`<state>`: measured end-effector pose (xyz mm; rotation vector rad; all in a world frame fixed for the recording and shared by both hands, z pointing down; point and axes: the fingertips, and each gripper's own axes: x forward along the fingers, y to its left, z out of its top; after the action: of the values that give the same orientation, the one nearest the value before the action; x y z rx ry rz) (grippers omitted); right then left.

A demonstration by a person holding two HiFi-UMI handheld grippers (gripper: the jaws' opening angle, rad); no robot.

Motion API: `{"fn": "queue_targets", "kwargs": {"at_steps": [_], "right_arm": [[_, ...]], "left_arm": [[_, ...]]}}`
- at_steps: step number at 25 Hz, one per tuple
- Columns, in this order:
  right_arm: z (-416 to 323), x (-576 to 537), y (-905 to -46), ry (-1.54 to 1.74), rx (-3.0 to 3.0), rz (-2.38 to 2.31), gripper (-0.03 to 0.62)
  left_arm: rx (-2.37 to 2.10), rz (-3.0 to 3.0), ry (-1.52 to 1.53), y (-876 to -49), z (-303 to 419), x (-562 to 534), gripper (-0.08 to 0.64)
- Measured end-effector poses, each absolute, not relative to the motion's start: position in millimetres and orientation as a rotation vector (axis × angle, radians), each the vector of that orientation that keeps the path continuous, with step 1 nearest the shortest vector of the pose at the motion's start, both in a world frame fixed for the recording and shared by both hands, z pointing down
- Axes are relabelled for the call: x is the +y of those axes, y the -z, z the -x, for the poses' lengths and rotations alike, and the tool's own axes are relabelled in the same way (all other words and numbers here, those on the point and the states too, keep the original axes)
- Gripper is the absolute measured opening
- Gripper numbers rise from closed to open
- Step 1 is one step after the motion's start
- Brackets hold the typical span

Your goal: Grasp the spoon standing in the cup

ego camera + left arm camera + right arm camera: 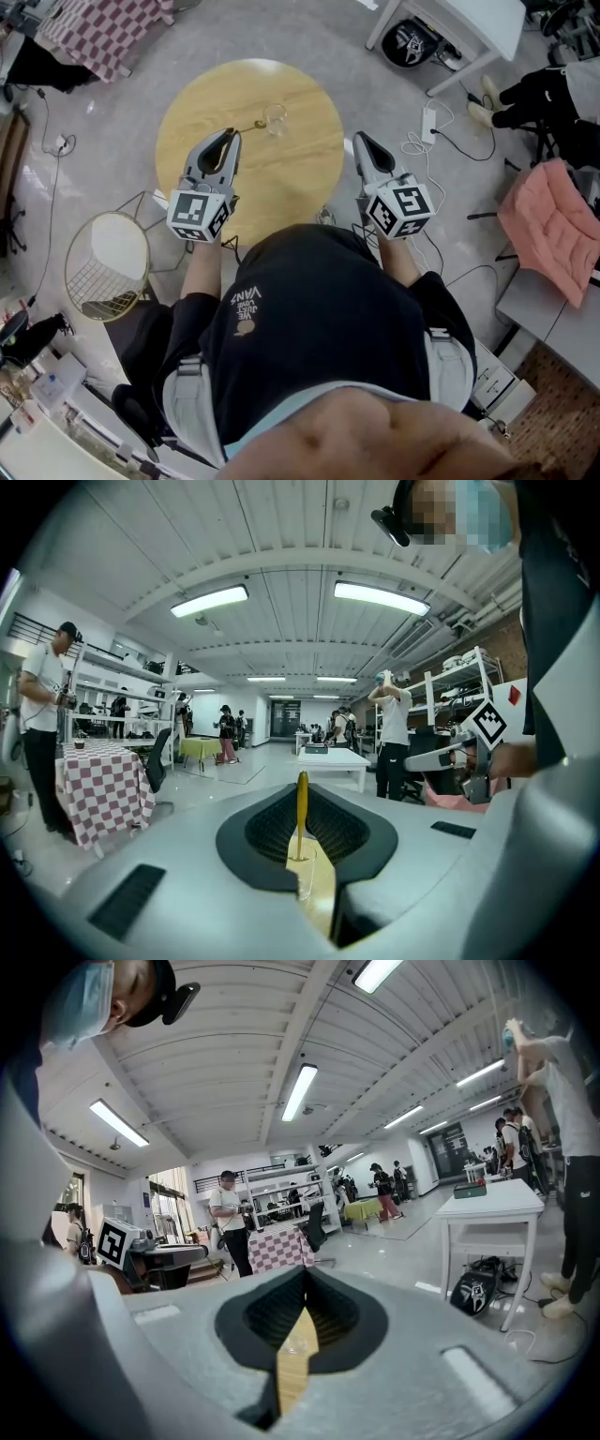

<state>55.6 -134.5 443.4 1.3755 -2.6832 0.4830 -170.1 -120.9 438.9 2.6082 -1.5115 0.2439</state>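
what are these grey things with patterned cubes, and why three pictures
A person holds a gripper in each hand, left gripper and right gripper; the cubes are part of them. The head view looks down from the person's head; the other two cameras ride on the grippers and look along their jaws. On the round table stands a glass cup with a gold spoon. Nothing is held: the left jaws are slightly apart, facing the spoon; the right look closed, empty.
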Motion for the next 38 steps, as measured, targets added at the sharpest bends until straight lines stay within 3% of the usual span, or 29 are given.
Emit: {"fn": "queue_targets", "kwargs": {"at_steps": [38], "right_arm": [[-2.0, -119.0, -444.8, -0.455, -2.75, -1.186, -0.003]], "left_arm": [[-1.581, -2.596, -0.209, -422.9, 191.0, -67.6, 0.041]]}}
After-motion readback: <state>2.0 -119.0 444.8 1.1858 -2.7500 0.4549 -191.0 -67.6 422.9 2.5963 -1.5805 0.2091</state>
